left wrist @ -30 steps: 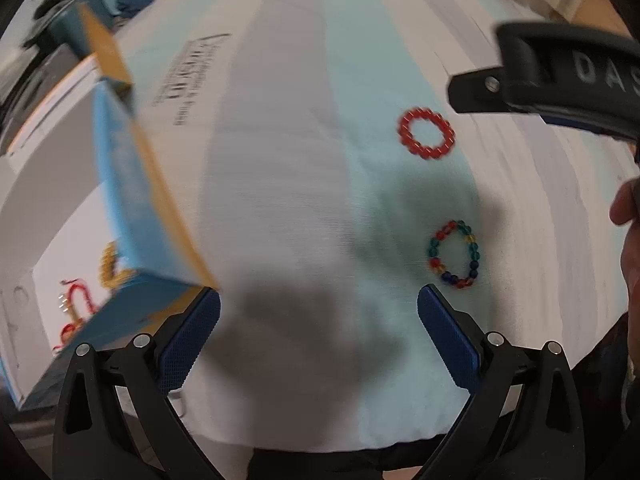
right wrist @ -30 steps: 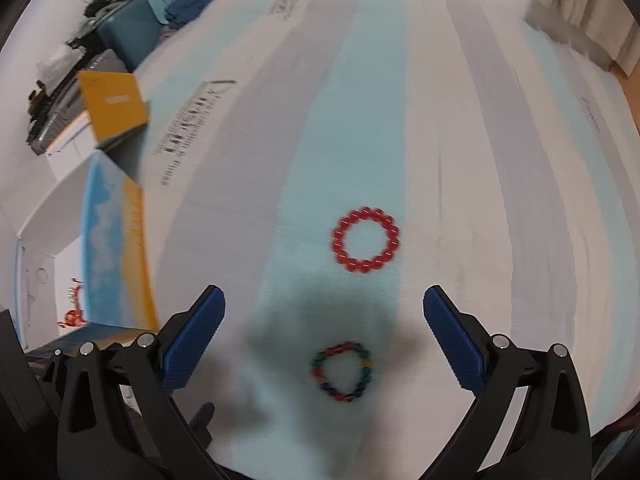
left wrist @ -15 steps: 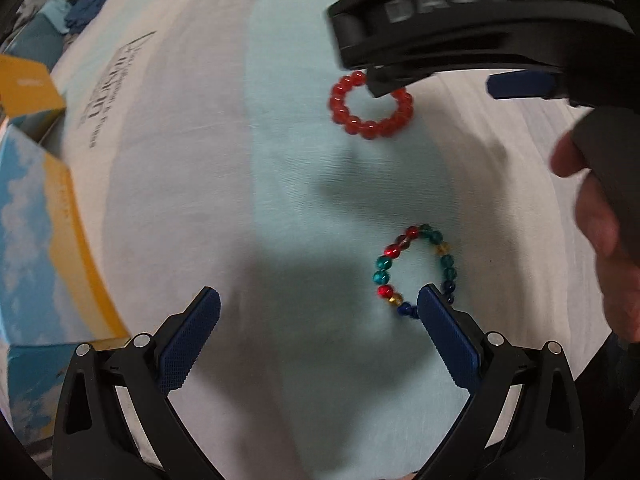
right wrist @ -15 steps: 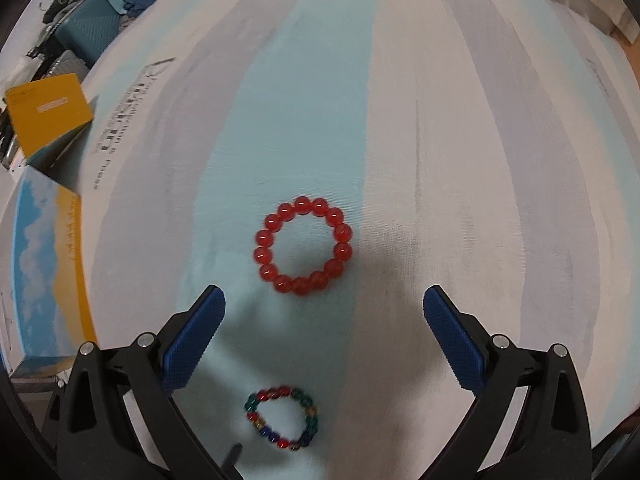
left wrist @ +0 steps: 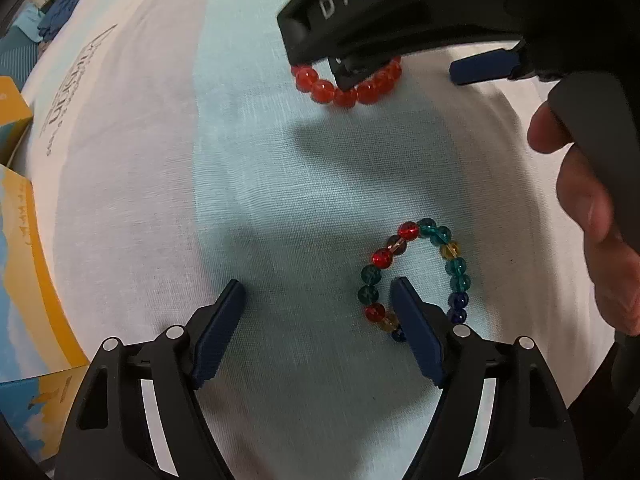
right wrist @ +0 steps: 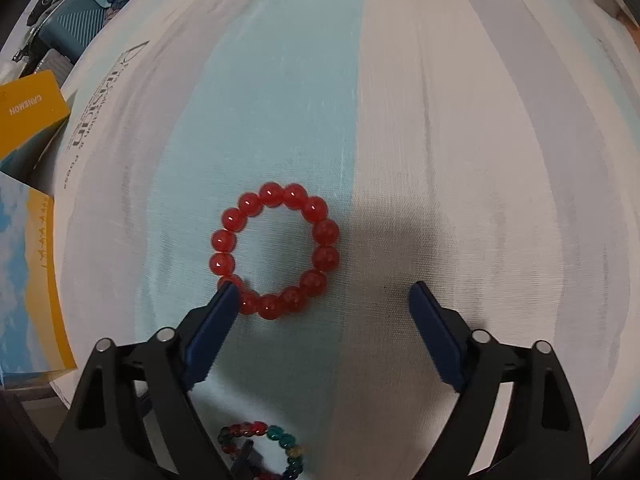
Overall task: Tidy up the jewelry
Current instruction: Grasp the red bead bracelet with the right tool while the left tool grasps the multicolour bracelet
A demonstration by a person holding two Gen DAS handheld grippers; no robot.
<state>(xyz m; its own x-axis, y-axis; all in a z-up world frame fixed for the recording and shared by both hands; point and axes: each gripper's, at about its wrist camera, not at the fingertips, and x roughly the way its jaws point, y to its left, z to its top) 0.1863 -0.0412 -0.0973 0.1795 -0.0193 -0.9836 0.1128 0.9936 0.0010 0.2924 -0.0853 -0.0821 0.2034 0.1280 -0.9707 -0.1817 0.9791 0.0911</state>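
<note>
A multicoloured bead bracelet [left wrist: 450, 254] lies on the striped cloth; it also shows low in the right wrist view [right wrist: 280, 438]. My left gripper [left wrist: 318, 290] is open, low over the cloth, its right finger [left wrist: 416, 332] set inside the bracelet's ring. A red bead bracelet [right wrist: 316, 210] lies flat further away; it also shows in the left wrist view [left wrist: 352, 90], partly hidden by the right gripper's body. My right gripper [right wrist: 324, 294] is open, its left fingertip [right wrist: 216, 320] at the ring's near-left edge.
A blue and yellow box [left wrist: 28, 280] stands at the left edge of the cloth; it also shows in the right wrist view [right wrist: 28, 280]. A yellow box [right wrist: 28, 114] and a teal suitcase [right wrist: 76, 30] sit beyond. A hand [left wrist: 588, 208] holds the right gripper.
Both grippers have come down and forward onto their bracelets. The left fingers have narrowed, and the right one now sits inside the multicoloured ring. The right gripper's left finger has reached the red ring.
</note>
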